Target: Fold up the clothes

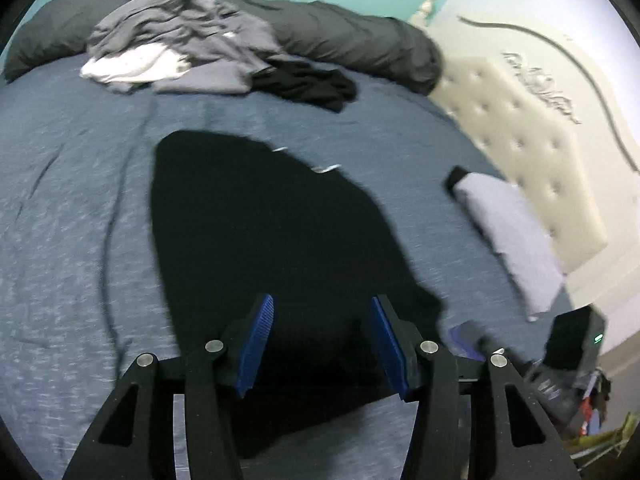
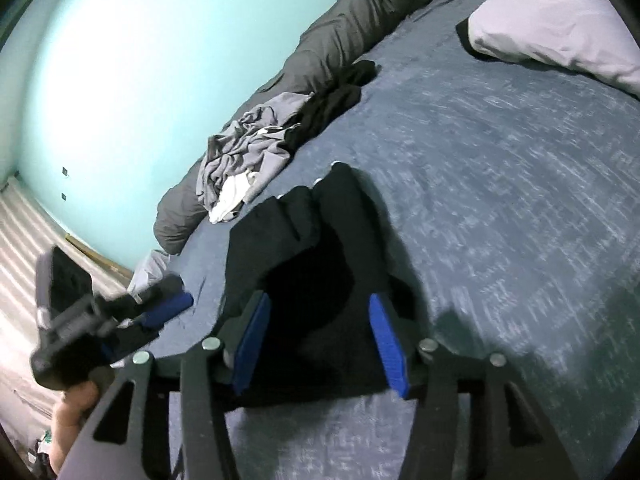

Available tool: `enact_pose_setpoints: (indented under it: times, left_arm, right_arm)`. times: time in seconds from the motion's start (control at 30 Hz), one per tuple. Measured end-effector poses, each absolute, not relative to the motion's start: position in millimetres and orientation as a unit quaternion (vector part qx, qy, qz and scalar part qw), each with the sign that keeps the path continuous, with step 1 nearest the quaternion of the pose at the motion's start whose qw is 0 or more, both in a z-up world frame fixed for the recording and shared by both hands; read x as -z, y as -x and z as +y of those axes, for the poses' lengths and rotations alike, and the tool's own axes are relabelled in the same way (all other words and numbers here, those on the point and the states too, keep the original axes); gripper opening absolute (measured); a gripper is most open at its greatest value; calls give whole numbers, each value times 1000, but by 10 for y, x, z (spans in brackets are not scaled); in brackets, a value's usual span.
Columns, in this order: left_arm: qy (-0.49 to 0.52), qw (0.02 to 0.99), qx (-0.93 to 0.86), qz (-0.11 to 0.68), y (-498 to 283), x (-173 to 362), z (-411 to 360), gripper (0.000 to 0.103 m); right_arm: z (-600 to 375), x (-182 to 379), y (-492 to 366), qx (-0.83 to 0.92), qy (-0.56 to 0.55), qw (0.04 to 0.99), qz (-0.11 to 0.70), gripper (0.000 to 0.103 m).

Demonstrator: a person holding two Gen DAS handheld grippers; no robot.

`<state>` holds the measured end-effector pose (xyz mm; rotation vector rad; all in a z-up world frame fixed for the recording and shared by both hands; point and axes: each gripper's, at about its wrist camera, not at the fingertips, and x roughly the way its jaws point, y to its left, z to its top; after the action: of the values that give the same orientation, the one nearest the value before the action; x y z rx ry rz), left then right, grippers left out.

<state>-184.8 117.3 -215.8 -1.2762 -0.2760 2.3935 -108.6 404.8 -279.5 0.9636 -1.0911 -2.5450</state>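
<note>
My left gripper [image 1: 322, 344] and right gripper [image 2: 320, 344] both gape empty over the near edge of the flat black cloth garment [image 1: 260, 240] on the blue-grey bedspread [image 1: 80, 200], so I'd pinch its near corners evenly.

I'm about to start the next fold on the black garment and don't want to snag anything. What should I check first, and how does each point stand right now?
1. Left tool open and empty: ok.
2. Right tool open and empty: ok.
3. Black garment lying flat on the blue bedspread: not ok; in the right wrist view its far end is bunched.
4. Garment clear of the unfolded pile: ok, bedspread shows between them.
5. Garment clear of the pillow: ok.
6. Which edge is hem or waistband: cannot tell, fabric is dark and blurred.
</note>
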Motion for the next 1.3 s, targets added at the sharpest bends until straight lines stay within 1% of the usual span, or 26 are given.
enact_pose_setpoints:
  times: [0.17,0.3,0.47,0.5,0.53,0.57,0.6,0.67,0.77,0.9,1.03,1.1,1.13,1.2,1.3]
  left_arm:
    - [475,202,-852,-92,1850,2395,1067,55]
    - [482,207,-846,-93,1794,2552,1071,55]
    - [480,209,-847,-97,1768,2660,1061,55]
    - [480,208,-847,-98,1763,2672,1063,55]
    - [479,208,-847,-96,1750,2673,1070,55]
    - [479,206,-848,-93,1746,2674,1079,55]
    - [478,205,-849,-90,1743,2674,1088,55]
    - [477,203,-851,-88,1730,2652,1101,56]
    - [473,208,-851,-90,1701,2596,1127,56]
    - [470,227,-848,-86,1655,2504,1255,58]
    - [494,218,-841,-41,1640,2605,1459,58]
    - [500,215,-839,-30,1636,2662,1496,58]
    - [498,214,-840,-31,1627,2640,1487,58]
    - [495,212,-842,-31,1611,2593,1467,58]
    - [487,201,-849,-41,1574,2541,1356,58]
  right_arm:
    - [3909,2781,1244,859,-334,122,-368,54]
    - [3786,2758,1377,865,-335,128,-350,56]
    - [3703,2868,1546,857,-360,130,-344,56]
    - [3684,2896,1572,855,-368,130,-341,52]
    - [3665,2925,1599,853,-375,131,-338,44]
    - [3652,2932,1603,854,-378,129,-332,22]
    - [3640,2935,1603,856,-380,127,-327,17]
    - [3623,2900,1588,861,-376,127,-317,13]
    - [3595,2644,1479,885,-342,134,-286,11]
    - [3692,2595,1306,893,-342,111,-271,11]
    - [3795,2566,1134,899,-344,88,-257,11]
    - [3861,2831,1184,879,-383,79,-273,11]
    - [3884,2874,1186,876,-386,77,-280,11]
    - [3928,2934,1184,870,-389,75,-294,11]
    - [3927,2876,1177,879,-380,74,-279,11]
